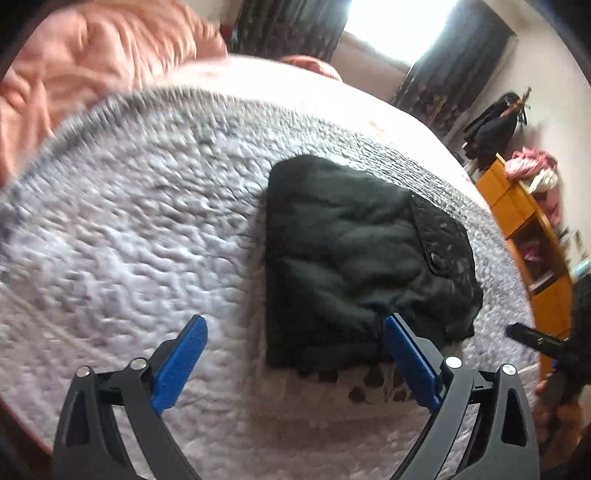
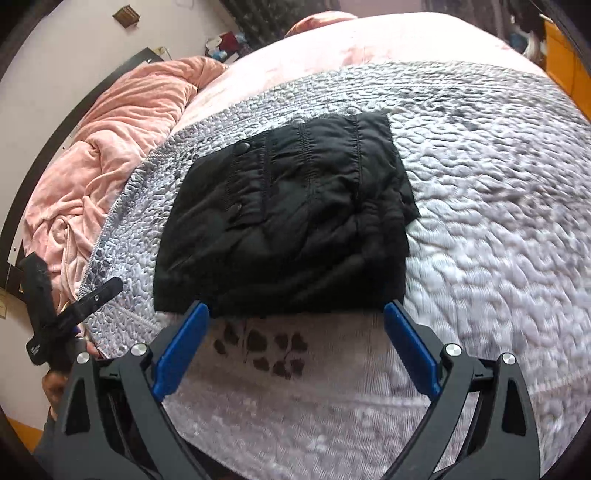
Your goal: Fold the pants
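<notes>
The black pants (image 2: 288, 221) lie folded into a compact square bundle on the grey quilted bedspread (image 2: 480, 206). They also show in the left wrist view (image 1: 354, 258), right of centre, with a buttoned pocket flap on top. My right gripper (image 2: 295, 314) is open and empty, its blue fingertips just short of the bundle's near edge. My left gripper (image 1: 295, 328) is open and empty, above the bedspread (image 1: 129, 229) at the bundle's near left corner. Each gripper shows at the edge of the other's view.
A crumpled pink blanket (image 2: 103, 155) lies at the head of the bed (image 1: 81, 59). An orange wooden shelf unit (image 1: 532, 229) with clothes on it stands past the bed's right side. A curtained window (image 1: 399, 26) is behind.
</notes>
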Demonstrator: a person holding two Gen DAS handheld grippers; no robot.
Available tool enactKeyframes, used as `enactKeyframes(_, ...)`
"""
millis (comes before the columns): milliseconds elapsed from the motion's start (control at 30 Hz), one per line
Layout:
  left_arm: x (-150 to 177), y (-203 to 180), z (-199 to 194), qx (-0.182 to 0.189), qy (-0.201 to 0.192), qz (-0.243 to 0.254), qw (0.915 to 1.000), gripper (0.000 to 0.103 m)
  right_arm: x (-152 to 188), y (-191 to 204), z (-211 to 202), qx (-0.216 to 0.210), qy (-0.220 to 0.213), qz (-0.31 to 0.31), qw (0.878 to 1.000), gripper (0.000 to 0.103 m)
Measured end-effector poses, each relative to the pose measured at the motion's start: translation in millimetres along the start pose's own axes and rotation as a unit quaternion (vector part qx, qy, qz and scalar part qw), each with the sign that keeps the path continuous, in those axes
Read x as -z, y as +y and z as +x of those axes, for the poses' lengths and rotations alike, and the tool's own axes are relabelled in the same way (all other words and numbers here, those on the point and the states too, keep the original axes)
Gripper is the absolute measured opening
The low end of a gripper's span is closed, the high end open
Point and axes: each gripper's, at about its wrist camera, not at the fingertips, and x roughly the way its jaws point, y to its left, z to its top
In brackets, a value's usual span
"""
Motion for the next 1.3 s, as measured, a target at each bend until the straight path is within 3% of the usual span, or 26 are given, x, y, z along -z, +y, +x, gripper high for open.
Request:
enactKeyframes(200, 32.0, -30.4, -84.8, -0.055, -0.051, 0.048, 0.9960, 0.099, 48.4, 19.2, -62.0, 0.009, -0.035, 0.002, 0.999, 0.097)
enactKeyframes(367, 57.7, -48.3, -144.8, -0.046, -0.068, 0.049, 0.9954, 0.099, 93.4, 48.1, -125.6, 0.028, -0.061, -0.019, 0.998, 0.097)
enactKeyframes(533, 84.4, -70.2, -208.8, -0.022, -0.098, 0.038, 0.9942, 0.099, 129.9, 86.9, -194.4, 0.075, -0.118, -0.063, 0.988, 0.100)
enactKeyframes(733, 108.9, -99.5, -268.7, -0.050, -0.115, 0.063, 0.9901, 0.099, 166.3, 121.9, -257.8, 0.076, -0.164, -0.082, 0.980, 0.100)
enactKeyframes(967, 132.3, -119.0, -314.6, -0.085, -0.114, 0.061, 0.9880, 0.099, 195.5, 153.5, -304.8, 0.088, -0.195, -0.106, 0.971, 0.100)
enactKeyframes(1300, 149.7, -127.1, -360.4, -0.084, -0.146, 0.060, 0.9839, 0.099, 215.5, 175.0, -321.3, 0.089, -0.195, -0.125, 0.969, 0.100)
